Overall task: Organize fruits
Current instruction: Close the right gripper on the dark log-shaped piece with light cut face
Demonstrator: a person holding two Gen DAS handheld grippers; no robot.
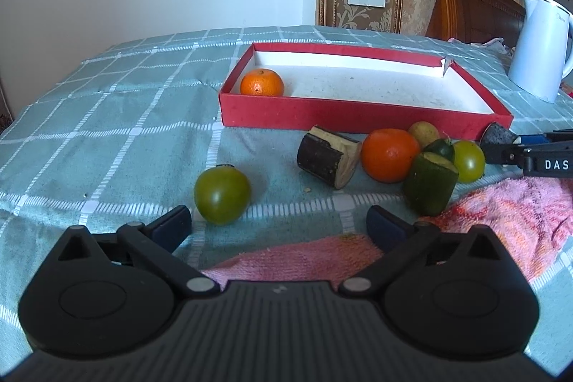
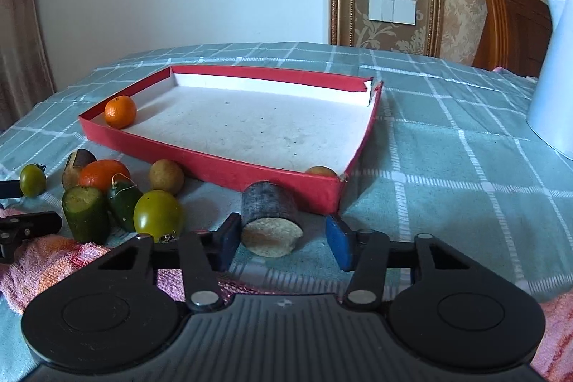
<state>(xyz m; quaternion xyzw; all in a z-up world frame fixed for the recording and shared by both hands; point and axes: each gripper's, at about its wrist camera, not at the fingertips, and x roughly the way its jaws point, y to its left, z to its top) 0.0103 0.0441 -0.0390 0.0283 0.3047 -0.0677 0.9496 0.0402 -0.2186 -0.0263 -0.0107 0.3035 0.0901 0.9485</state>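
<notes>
The checked worktop [image 2: 447, 138] carries my red tray [image 2: 229, 167], one tangerine [image 2: 120, 111] in its far-left corner. My left gripper [image 1: 279, 221] is spread wide, pinching nothing, a green tomato [image 1: 222, 196] just ahead. My right gripper [image 2: 283, 240] brackets a dark cut stalk piece [image 2: 270, 217]; only one pad touches it.
</notes>
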